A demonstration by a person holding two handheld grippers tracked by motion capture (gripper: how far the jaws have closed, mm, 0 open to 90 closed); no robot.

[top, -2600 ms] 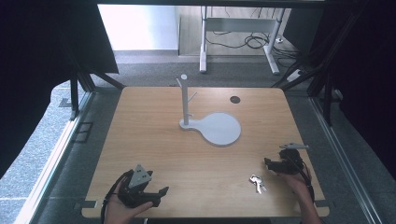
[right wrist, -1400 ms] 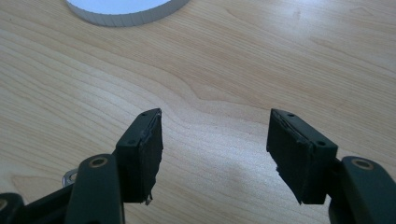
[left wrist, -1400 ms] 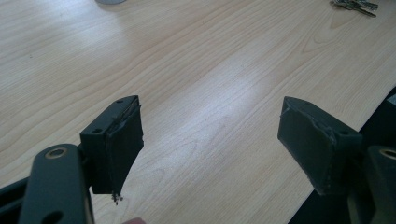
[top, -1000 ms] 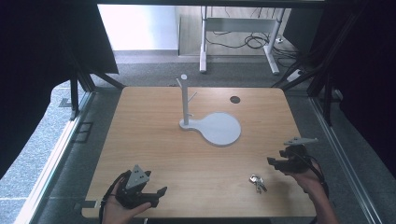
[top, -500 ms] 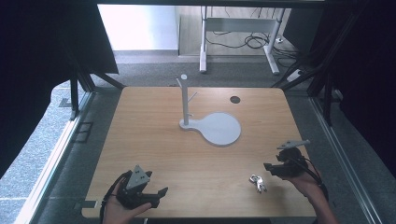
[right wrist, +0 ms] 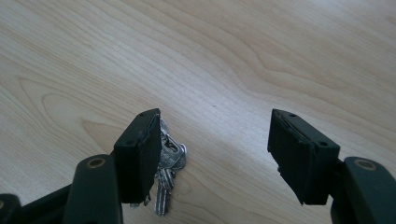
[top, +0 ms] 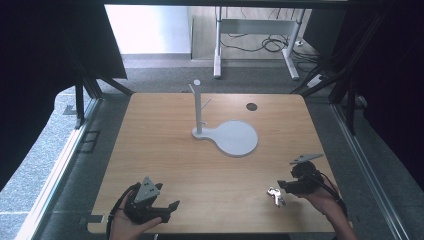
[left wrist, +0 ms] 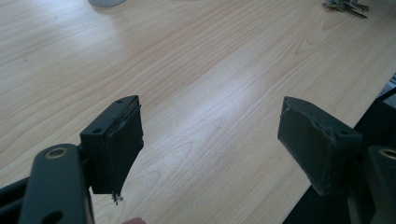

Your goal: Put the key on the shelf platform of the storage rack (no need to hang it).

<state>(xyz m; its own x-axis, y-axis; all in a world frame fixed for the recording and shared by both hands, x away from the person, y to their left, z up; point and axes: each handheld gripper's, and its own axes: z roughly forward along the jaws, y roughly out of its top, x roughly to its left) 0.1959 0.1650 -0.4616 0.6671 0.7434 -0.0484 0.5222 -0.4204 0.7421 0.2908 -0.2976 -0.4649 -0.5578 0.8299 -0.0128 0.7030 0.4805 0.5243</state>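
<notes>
Wooden bench (top: 165, 155), nothing much on it. Left gripper (top: 150, 206) sits parked at the near edge, jaws spread wide and empty, probably just waiting. Right gripper (right wrist: 212, 154) is released too, with the keys (right wrist: 167, 161) tucked against its left jaw, likely lining up a grab. Past both is the stand (top: 198, 107).
</notes>
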